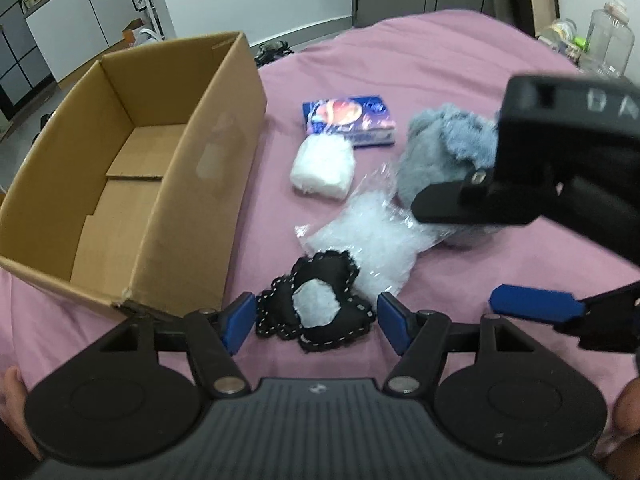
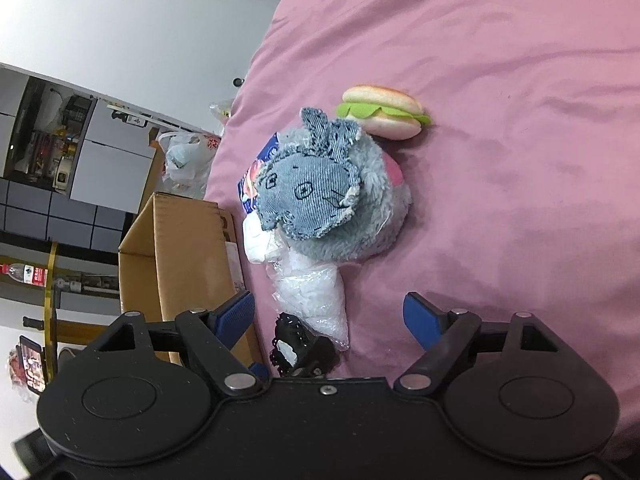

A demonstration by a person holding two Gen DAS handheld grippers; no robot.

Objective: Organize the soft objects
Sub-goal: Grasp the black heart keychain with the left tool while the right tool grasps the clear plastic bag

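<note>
Left gripper fingers open, straddling black lace-trimmed pouch on pink bed cover, beside cardboard box. Right gripper fingers open, empty, near grey plush toy.

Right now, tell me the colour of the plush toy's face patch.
Blue denim with drawn black features, on the grey plush toy; the right wrist view shows it best.

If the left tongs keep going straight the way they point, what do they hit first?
Most likely the black lace-edged pad: it lies between the open left tongs, just ahead of the blue tips. Depth is hard to judge here.
</note>
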